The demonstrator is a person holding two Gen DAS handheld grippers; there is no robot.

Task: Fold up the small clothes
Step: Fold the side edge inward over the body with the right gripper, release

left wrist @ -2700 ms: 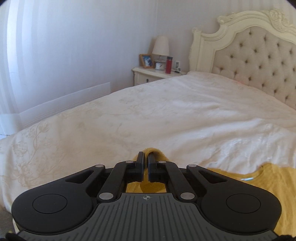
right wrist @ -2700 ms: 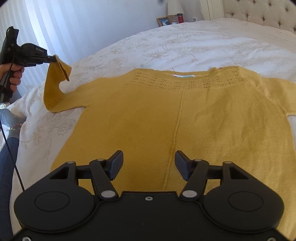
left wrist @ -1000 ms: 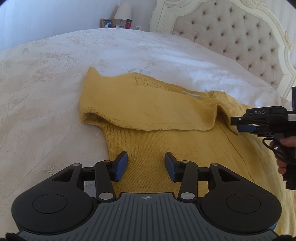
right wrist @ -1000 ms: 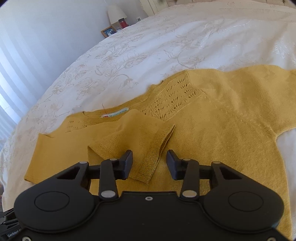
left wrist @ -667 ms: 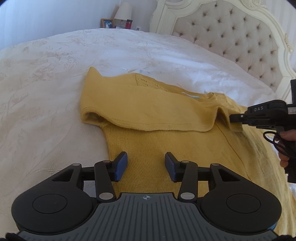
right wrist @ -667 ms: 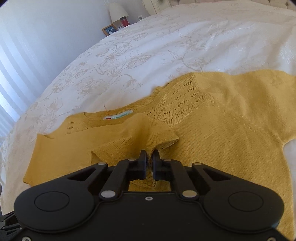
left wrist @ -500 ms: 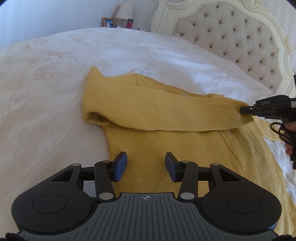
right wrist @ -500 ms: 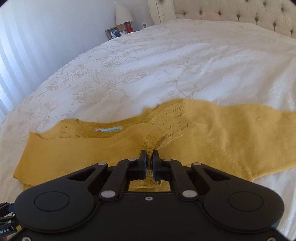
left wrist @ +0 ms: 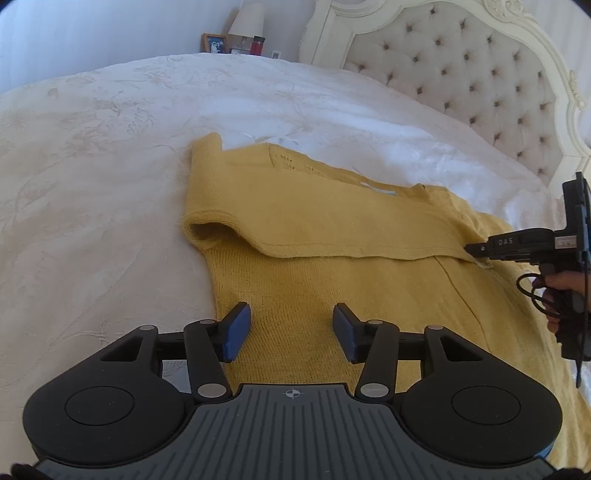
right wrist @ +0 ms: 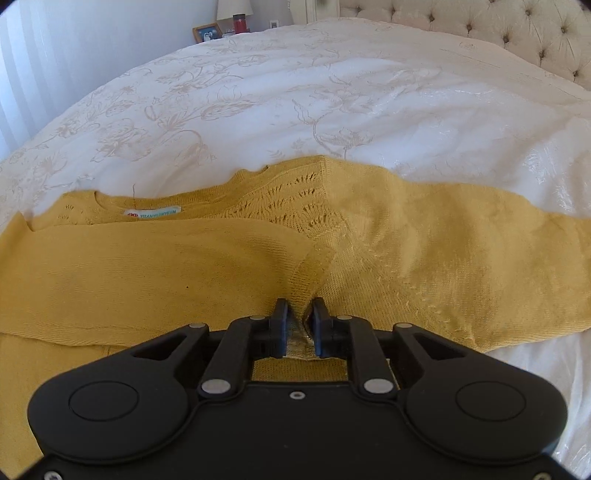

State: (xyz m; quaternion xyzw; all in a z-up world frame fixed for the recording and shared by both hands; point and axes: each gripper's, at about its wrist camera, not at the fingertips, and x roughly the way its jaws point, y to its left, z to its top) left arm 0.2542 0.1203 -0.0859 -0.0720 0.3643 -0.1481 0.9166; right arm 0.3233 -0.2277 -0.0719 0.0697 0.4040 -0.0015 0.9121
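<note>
Left wrist view: white bedspread [left wrist: 110, 184] extends bare beyond the yellow sweater [left wrist: 295, 288], neckline toward the headboard [left wrist: 461, 66]. Its folded sleeve [left wrist: 314, 225] runs crosswise, cuff pinched by the right gripper [right wrist: 299, 325]. Left gripper [left wrist: 291, 332] is held wide, unloaded.

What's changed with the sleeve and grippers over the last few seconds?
The left gripper let go of the sleeve after folding it across the sweater; the right gripper closed on its cuff and pulled it flatter across. The sweater body stays on the bed.

A white floral bedspread [right wrist: 295, 85], tufted headboard [left wrist: 461, 70], lamp [left wrist: 246, 20] and photo frame [left wrist: 214, 43].
</note>
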